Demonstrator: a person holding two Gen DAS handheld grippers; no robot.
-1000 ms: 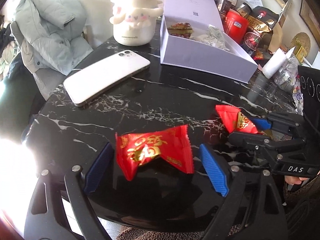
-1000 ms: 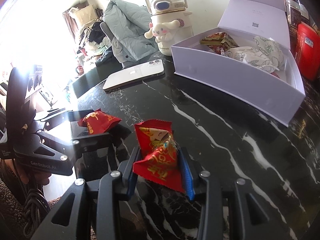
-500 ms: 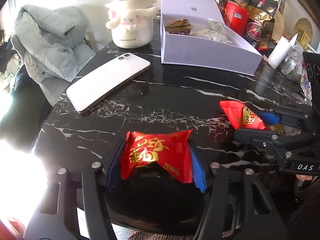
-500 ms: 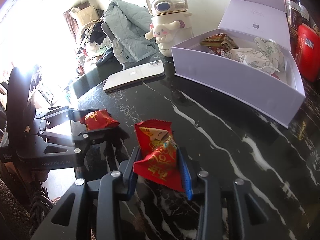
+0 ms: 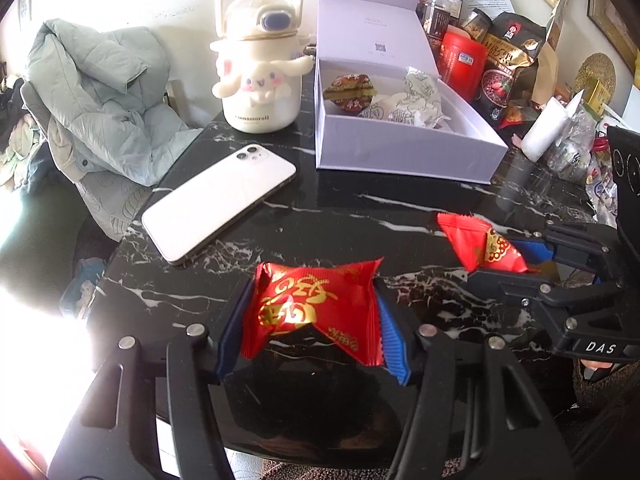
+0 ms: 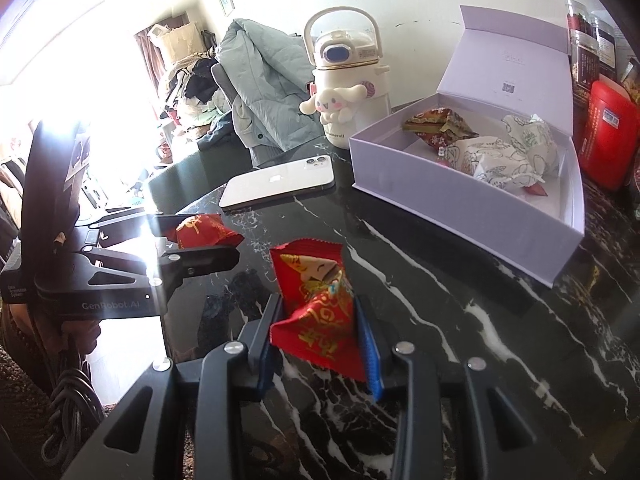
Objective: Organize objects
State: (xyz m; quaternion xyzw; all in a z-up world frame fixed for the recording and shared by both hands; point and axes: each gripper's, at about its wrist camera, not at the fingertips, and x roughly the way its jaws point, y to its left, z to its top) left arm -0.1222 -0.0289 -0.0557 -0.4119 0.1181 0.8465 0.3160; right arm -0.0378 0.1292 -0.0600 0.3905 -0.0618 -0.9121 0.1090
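Note:
In the left wrist view my left gripper (image 5: 312, 308) is shut on a red and gold snack packet (image 5: 308, 304), held just above the black marble table (image 5: 320, 224). To its right, my right gripper (image 5: 508, 264) is shut on a second red packet (image 5: 476, 240). The right wrist view shows that second red packet (image 6: 316, 312) pinched upright between the blue pads of the right gripper (image 6: 318, 320). There the left gripper (image 6: 196, 236) with its packet (image 6: 200, 230) is at the left. An open lilac box (image 5: 400, 152) (image 6: 460, 208) stands beyond with wrapped snacks inside.
A white phone (image 5: 216, 204) lies face down left of the box. Behind it stands a cream character bottle (image 5: 260, 80). A grey-green jacket (image 5: 100, 100) hangs over a chair at the left. Jars and snack bags (image 5: 480, 52) crowd the back right.
My left gripper's jaws closed on the red packet that lay between them, and it has risen off the table a little. The right gripper keeps its hold on its packet.

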